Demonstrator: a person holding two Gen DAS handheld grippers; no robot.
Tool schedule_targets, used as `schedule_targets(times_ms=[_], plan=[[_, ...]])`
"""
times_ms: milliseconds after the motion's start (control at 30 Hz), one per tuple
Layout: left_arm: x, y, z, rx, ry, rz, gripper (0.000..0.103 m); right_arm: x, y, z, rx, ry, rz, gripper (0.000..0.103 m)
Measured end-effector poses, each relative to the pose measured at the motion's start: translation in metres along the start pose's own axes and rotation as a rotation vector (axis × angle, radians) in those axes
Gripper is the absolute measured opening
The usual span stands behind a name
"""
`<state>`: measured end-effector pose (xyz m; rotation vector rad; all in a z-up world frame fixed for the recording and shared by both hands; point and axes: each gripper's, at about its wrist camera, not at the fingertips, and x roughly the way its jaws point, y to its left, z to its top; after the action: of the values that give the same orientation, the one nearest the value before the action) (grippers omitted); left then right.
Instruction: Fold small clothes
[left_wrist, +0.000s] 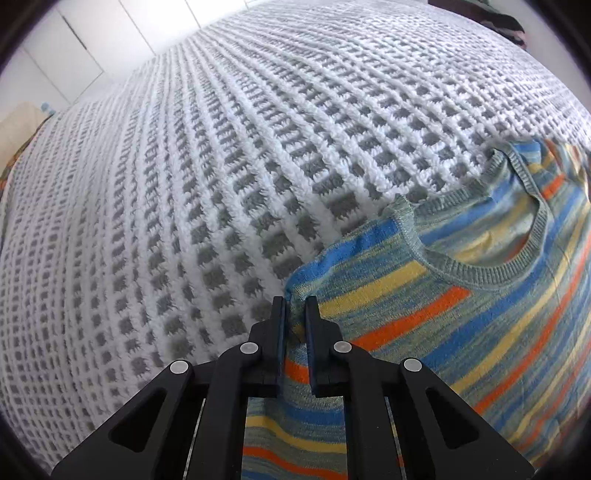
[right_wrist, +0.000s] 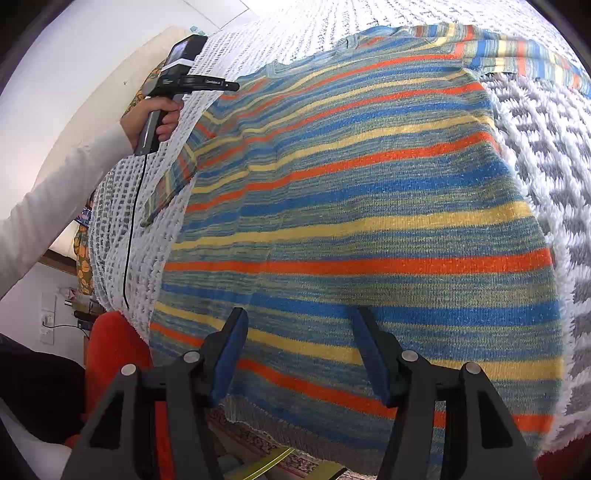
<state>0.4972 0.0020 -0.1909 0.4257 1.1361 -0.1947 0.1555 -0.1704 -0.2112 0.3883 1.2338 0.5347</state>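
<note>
A striped sweater (right_wrist: 362, 206) lies flat on a white-and-grey knitted blanket (left_wrist: 221, 166) covering the bed. In the left wrist view it fills the lower right of the frame, its collar (left_wrist: 491, 258) at right. The left gripper (left_wrist: 295, 314) sits at bottom centre, its 2 fingers (left_wrist: 277, 325) nearly together and pinching the sweater's shoulder edge. In the right wrist view the right gripper (right_wrist: 299, 354) hangs over the hem at the bottom with fingers (right_wrist: 229, 354) spread apart, holding nothing. A hand (right_wrist: 147, 118) in a white sleeve (right_wrist: 55, 195) grips the left gripper's handle at upper left.
</note>
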Motion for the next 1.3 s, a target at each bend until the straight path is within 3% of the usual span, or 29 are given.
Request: schedule_targets(times_ms=[133,300,400,467,533,633,700,767,833,933,1033,1133,1300], plan=[[0.026,-0.012,-0.005,0.064,0.034,0.096,0.008,-0.005,0.001,0.0,-0.003,-0.011,-0.005,0.059],[0.024,-0.016,-0.005,0.021,0.006,0.107,0.009,-0.021,-0.013,0.016,0.046,-0.039,0.022,0.059],[0.011,-0.006,-0.013,-0.018,-0.006,0.111,0.026,-0.047,-0.027,0.04,0.06,-0.094,0.025,0.059],[-0.005,0.009,-0.019,-0.071,-0.029,0.127,0.055,-0.074,-0.045,0.06,0.071,-0.154,0.004,0.059],[-0.024,0.028,-0.026,-0.143,-0.069,0.118,0.071,-0.102,-0.073,0.08,0.105,-0.216,-0.032,0.059],[-0.056,0.057,-0.049,-0.274,-0.099,0.047,0.073,-0.141,-0.142,0.11,0.207,-0.32,-0.136,0.059],[-0.083,0.071,-0.073,-0.349,-0.125,0.006,0.073,-0.166,-0.206,0.122,0.368,-0.41,-0.217,0.059],[-0.113,0.077,-0.105,-0.404,-0.16,-0.024,0.076,-0.176,-0.263,0.121,0.554,-0.437,-0.209,0.06],[-0.141,0.074,-0.138,-0.453,-0.188,-0.043,0.08,-0.174,-0.287,0.116,0.664,-0.453,-0.128,0.061],[-0.165,0.063,-0.182,-0.516,-0.202,-0.094,0.086,-0.155,-0.261,0.13,0.539,-0.411,-0.042,0.061],[-0.176,0.042,-0.211,-0.58,-0.169,-0.14,0.086,-0.121,-0.219,0.157,0.411,-0.34,0.01,0.061],[-0.184,0.012,-0.238,-0.643,-0.165,-0.209,0.086,-0.095,-0.203,0.173,0.421,-0.309,0.068,0.061],[-0.202,-0.027,-0.281,-0.697,-0.162,-0.295,0.086,-0.086,-0.209,0.164,0.446,-0.31,0.041,0.061]])
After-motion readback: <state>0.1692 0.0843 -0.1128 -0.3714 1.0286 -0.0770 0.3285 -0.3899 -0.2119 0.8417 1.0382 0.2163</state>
